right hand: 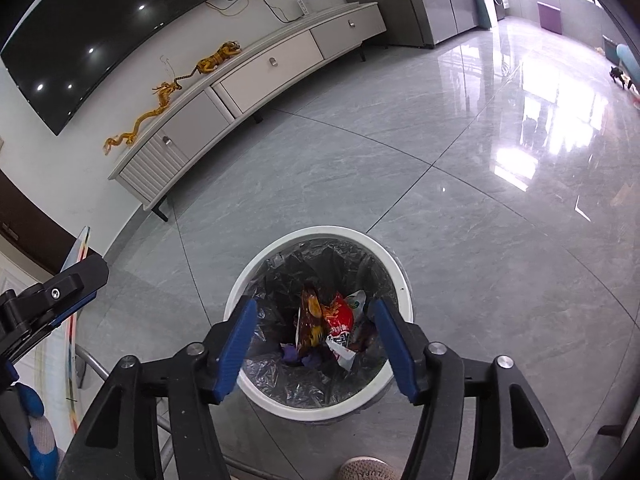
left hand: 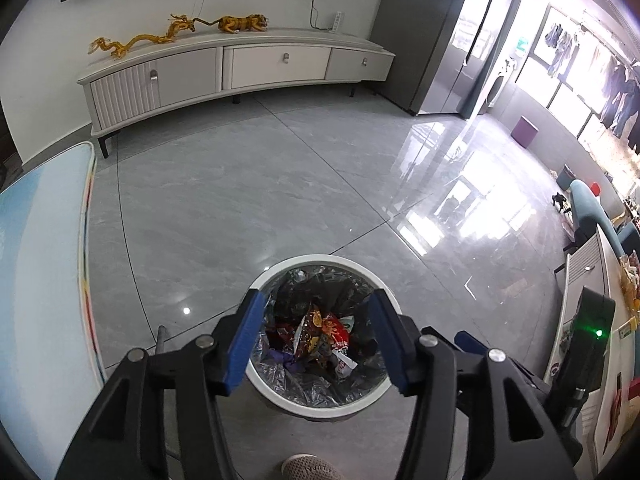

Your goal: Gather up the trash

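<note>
bin point(right hand: 320, 410) near centre on floor point(right hand: 400, 184) | wrappers point(right hand: 328, 328) inside bin | both grippers above it: left gripper point(left hand: 316, 340), right gripper point(right hand: 316, 344) | cabinet point(right hand: 256, 76) far left along wall | figurines point(right hand: 218, 60) on cabinet | shoe point(right hand: 366, 470) nearest edge

Little lettering can be read. At the bottom edge of both frames, raised letters are seen on the toe of a grey knitted shoe point(left hand: 308, 468) point(right hand: 366, 469); they stand upside down and are partly cut off, and roughly "ALUPA" can be made out, though the whole word cannot be told. In the lower middle of both frames, white characters are printed on a red snack wrapper point(left hand: 340, 330) point(right hand: 340, 318) lying inside the white bin point(left hand: 320, 258) point(right hand: 320, 232), but they are too small and crumpled to be read. Print on the brown wrapper point(left hand: 310, 332) point(right hand: 310, 316) beside it is likewise illegible. No other text, number or sign can be read.
</note>
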Tool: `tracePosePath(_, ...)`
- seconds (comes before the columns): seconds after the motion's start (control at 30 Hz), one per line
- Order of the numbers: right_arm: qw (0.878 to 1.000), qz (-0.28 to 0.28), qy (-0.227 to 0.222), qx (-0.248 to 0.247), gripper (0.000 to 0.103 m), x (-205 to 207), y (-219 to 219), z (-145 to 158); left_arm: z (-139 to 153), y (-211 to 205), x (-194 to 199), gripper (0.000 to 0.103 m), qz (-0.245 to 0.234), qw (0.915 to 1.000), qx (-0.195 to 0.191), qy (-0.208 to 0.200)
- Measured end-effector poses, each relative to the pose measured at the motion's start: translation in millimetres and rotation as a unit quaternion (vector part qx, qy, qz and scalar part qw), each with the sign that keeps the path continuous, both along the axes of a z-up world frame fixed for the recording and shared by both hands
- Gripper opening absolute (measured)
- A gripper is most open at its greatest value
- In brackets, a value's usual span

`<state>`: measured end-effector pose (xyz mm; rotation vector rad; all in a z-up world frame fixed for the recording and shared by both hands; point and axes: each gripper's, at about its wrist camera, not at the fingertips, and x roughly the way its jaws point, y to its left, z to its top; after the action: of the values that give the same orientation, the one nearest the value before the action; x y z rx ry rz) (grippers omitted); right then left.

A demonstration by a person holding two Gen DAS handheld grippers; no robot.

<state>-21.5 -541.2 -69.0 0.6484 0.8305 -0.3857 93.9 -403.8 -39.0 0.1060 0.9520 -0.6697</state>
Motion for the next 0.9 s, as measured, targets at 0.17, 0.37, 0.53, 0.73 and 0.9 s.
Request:
tracePosePath(0.17,0.999,0.023,-0.007,-0.034,0.071,4,28,23,20,34,-13,0.06,0.025,0.999,-0.002,-0.038)
tracePosePath(0.37,0.992,0.078,-0.023,-0.099,0.081,17,92,57,47,107,-25,0.072,0.096,0.9911,-0.001,-0.092)
tracePosePath(0.53,0.978,0.125,-0.041,-0.164,0.09,25,151,83,62,170,-35,0.073,0.154,0.9786,0.02,-0.134)
tracePosePath(0.73,0.958,0.16,-0.075,-0.224,0.095,25,208,109,78,250,-54,0.073,0.236,0.9523,0.041,-0.189)
tracePosePath(0.9,0.947,0.171,-0.1,-0.252,0.099,20,240,124,88,303,-67,0.073,0.297,0.9282,0.054,-0.218)
